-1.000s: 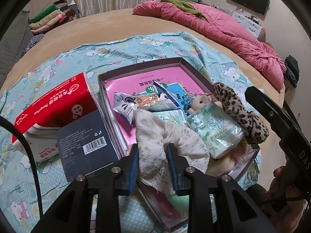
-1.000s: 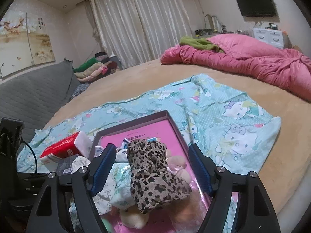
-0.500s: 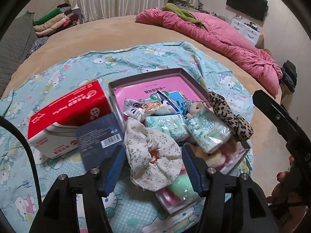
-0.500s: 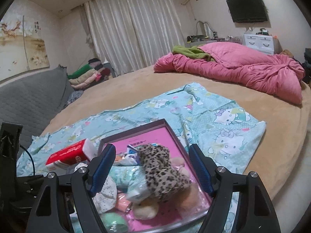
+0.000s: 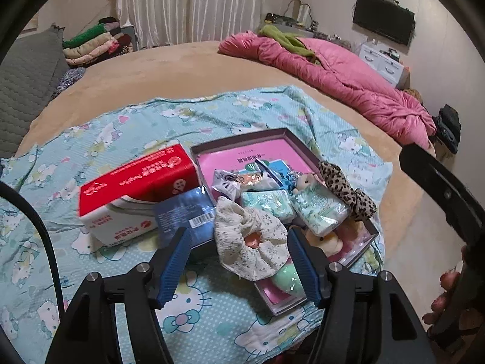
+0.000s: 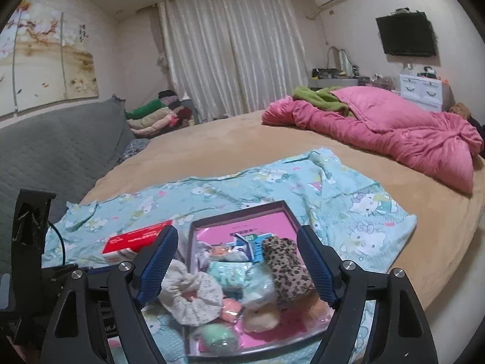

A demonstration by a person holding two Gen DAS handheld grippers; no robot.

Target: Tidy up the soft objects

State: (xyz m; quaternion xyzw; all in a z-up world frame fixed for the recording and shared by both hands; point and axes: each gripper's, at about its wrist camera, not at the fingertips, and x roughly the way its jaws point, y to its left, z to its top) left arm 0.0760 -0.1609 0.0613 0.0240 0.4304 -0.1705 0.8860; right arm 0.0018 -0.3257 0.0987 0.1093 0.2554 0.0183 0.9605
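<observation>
Both sets of blue ribbed fingers stand spread wide and hold nothing. The left gripper (image 5: 239, 261) frames a cream floral fabric scrunchie (image 5: 251, 242) that lies loose over the near left rim of the shallow grey-edged box with a pink floor (image 5: 239, 138); I cannot tell whether the pads touch it. The right gripper (image 6: 239, 265) hangs above the same box, its fingers either side of the pile without contact.

The sorting looks well advanced. Inside the box lie the leopard-print fabric scrunchie (image 6: 288, 268) along the right wall, two mint-green tissue packs (image 5: 321, 207), a small beige plush toy (image 6: 260, 315), a green foam ball (image 5: 286, 277) and some crinkly sachets. The floral scrunchie, half over the rim, probably needs nudging fully in. Outside, just beside the left wall, rest a red and white tissue box (image 5: 136, 188) and a dark blue flat carton (image 5: 188, 215); whether those belong in the box is unclear.

Everything sits on a turquoise cartoon-cat print sheet (image 5: 182, 121) spread over a large round tan bed (image 6: 230, 139). Farther off are a crumpled pink quilt (image 6: 379, 124), white curtains (image 6: 230, 51), a grey quilted headboard (image 6: 45, 151) and a wall-mounted television (image 6: 406, 33).
</observation>
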